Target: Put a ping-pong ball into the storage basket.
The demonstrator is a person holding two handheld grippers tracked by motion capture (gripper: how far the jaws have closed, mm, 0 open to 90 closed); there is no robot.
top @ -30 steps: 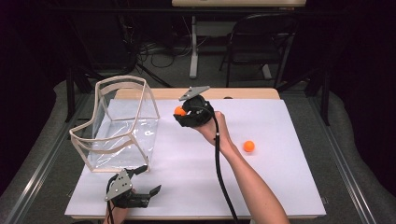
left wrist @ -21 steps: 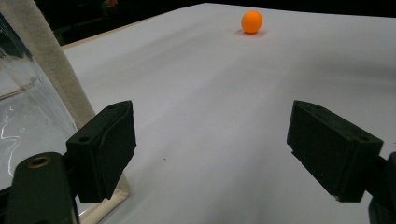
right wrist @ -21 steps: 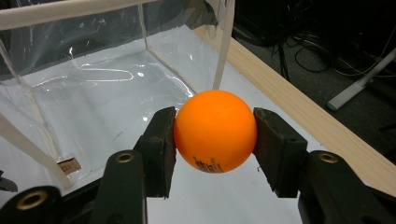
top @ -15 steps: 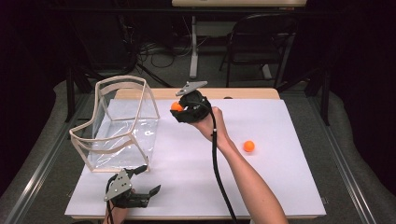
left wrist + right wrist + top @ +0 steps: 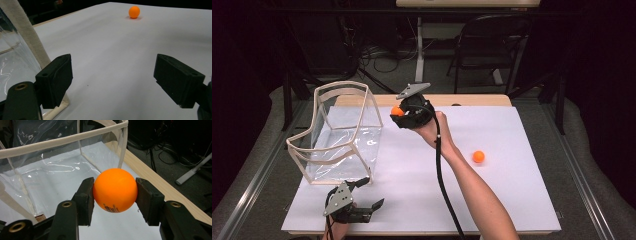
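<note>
My right gripper [image 5: 401, 114] is shut on an orange ball [image 5: 397, 111], held in the air just right of the clear plastic bag [image 5: 343, 132]. Up close, the ball [image 5: 115, 190] sits squeezed between both black pads [image 5: 86, 200], with the bag's cloth-trimmed rim [image 5: 62, 141] just ahead and slightly below. A second orange ball [image 5: 478, 156] lies on the white table at the right, also seen far off as the small ball [image 5: 134, 11]. My left gripper [image 5: 369, 192] rests near the table's front edge by the bag's front corner, its jaws open and bare [image 5: 113, 80].
The white table top [image 5: 492, 200] spreads out to the right and front. A wooden strip [image 5: 472, 100] runs along its far edge. A chair [image 5: 492, 45] and cables stand on the dark floor behind. The bag's cloth corner post [image 5: 30, 37] rises beside my left jaw.
My right gripper has carried the orange ball a little to the left, closer to the bag's rim. The left gripper has stayed put.
</note>
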